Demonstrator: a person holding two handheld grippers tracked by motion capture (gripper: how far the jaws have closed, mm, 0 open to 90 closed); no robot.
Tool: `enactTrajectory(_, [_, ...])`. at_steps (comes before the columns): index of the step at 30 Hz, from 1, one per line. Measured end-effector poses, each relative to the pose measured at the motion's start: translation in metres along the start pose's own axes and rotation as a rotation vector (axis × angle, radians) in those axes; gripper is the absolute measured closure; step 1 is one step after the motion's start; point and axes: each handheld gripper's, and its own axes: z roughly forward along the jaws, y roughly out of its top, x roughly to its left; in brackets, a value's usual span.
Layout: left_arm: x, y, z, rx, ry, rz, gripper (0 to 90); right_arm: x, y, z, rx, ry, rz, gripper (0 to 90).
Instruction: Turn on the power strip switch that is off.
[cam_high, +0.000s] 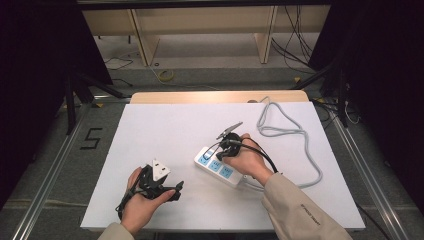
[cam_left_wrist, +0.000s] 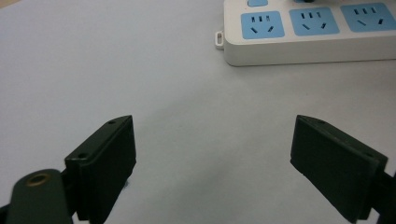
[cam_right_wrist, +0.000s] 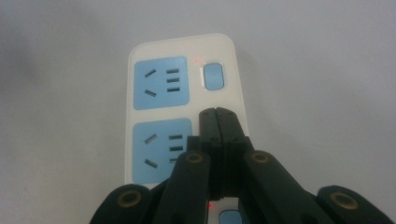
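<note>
A white power strip (cam_high: 226, 175) with blue sockets lies on the white board, right of centre. My right gripper (cam_high: 220, 154) hangs over its far end, held in a hand. In the right gripper view the gripper (cam_right_wrist: 217, 113) is shut with nothing between its jaws, its tips just above the power strip (cam_right_wrist: 159, 49), a little short of a blue switch (cam_right_wrist: 212, 77) with a red light beside it. My left gripper (cam_high: 177, 190) rests low at the front left, pointing toward the strip. It stands wide open (cam_left_wrist: 215, 140) over bare board, the power strip (cam_left_wrist: 299, 46) well ahead of it.
The strip's grey cable (cam_high: 280, 131) loops across the back right of the white board (cam_high: 165, 120) and off its far edge. Floor cables and wooden shelving legs lie beyond the table. A second blue switch (cam_right_wrist: 229, 217) peeks below my right jaws.
</note>
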Motion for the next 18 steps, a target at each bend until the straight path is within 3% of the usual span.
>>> enactTrajectory(18, [-0.0014, 0.0006, 0.0011, 0.0, -0.003, -0.001, 13.8, 0.0009, -0.0006, 0.0004, 0.004, -0.021, -0.01, 90.0])
